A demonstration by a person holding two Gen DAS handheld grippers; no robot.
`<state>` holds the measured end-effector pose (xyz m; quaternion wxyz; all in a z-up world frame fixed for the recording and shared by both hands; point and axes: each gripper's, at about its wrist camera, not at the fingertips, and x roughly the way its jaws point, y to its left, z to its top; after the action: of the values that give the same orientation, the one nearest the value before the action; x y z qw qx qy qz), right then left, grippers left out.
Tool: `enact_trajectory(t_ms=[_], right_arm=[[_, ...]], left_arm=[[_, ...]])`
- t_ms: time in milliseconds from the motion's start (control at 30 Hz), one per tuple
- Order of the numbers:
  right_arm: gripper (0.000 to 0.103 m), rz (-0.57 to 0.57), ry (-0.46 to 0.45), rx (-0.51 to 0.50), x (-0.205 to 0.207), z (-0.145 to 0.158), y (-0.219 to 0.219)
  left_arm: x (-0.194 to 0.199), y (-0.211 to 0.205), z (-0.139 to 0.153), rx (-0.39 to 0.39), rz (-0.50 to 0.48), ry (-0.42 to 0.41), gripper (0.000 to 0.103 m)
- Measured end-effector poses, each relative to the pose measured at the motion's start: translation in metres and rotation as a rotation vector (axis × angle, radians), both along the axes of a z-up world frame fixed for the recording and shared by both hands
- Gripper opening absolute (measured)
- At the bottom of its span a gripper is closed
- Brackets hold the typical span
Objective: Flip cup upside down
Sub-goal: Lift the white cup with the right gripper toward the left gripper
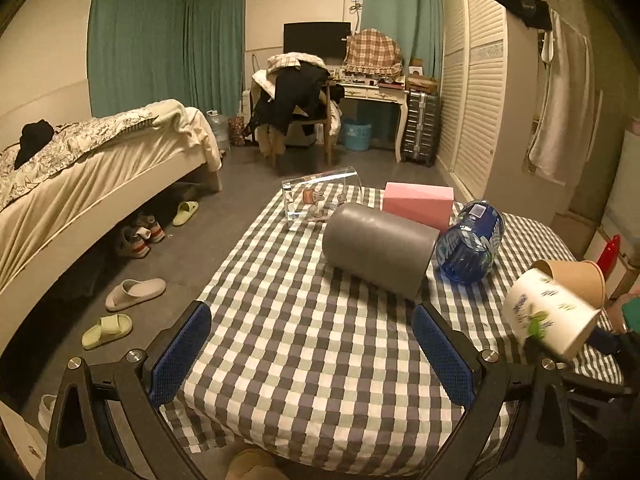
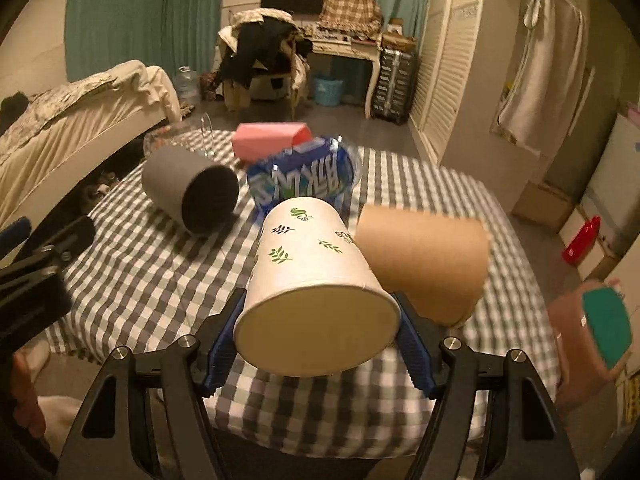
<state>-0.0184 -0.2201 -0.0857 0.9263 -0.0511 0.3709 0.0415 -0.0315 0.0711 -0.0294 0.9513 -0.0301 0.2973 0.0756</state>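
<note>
Checkered cloth covered the table (image 1: 304,344), where a grey cylinder (image 1: 378,248) and a blue bottle (image 1: 470,242) lay sideways. Above it, the right gripper (image 2: 318,344) held the white paper cup (image 2: 312,280) tilted between its fingers, touching a brown cup (image 2: 428,260). The left gripper (image 1: 312,354) was spread wide, holding nothing.

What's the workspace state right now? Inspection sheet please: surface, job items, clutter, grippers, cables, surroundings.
Surface: table with checked cloth, flat.
Job's things: white leaf-print paper cup clamped in the right gripper, tipped, flat base toward that camera, blurred; brown paper cup beside it, whether they touch is unclear.
Clutter: grey cylinder on its side; blue bottle lying down; pink box; clear glass container at the far edge.
Grippers: left gripper open, holding nothing.
Cables: nothing seen.
Surroundings: bed, slippers on floor, desk, wardrobe.
</note>
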Motion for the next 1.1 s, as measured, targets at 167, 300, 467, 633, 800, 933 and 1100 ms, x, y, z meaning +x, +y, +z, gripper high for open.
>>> enact_trajectory(t_ms=[167, 300, 467, 633, 800, 933, 1100], right_arm=[[0.069, -0.002, 0.033, 0.011, 0.005, -0.018, 0.001], [0.070, 0.002, 0.039, 0.017, 0.005, -0.024, 0.001], [0.075, 0.019, 0.036, 0.026, 0.002, -0.027, -0.001], [0.092, 0.025, 0.035, 0.055, -0.005, -0.027, -0.010], [0.094, 0.051, -0.006, 0.088, -0.019, -0.003, -0.028], [0.094, 0.072, -0.049, 0.102, -0.026, 0.029, -0.050], [0.096, 0.076, -0.095, 0.017, -0.021, 0.074, -0.082]], left_arm=[[0.000, -0.003, -0.001, 0.012, -0.009, -0.002, 0.103], [0.003, -0.008, -0.002, 0.020, -0.014, -0.001, 0.103], [0.007, -0.014, -0.006, 0.037, -0.013, 0.007, 0.103], [0.008, -0.016, -0.007, 0.036, -0.013, 0.006, 0.103], [0.007, -0.019, -0.004, 0.045, -0.013, -0.001, 0.103], [-0.001, -0.025, 0.000, 0.010, -0.021, -0.002, 0.103], [-0.005, -0.045, 0.007, -0.005, -0.053, 0.020, 0.103]])
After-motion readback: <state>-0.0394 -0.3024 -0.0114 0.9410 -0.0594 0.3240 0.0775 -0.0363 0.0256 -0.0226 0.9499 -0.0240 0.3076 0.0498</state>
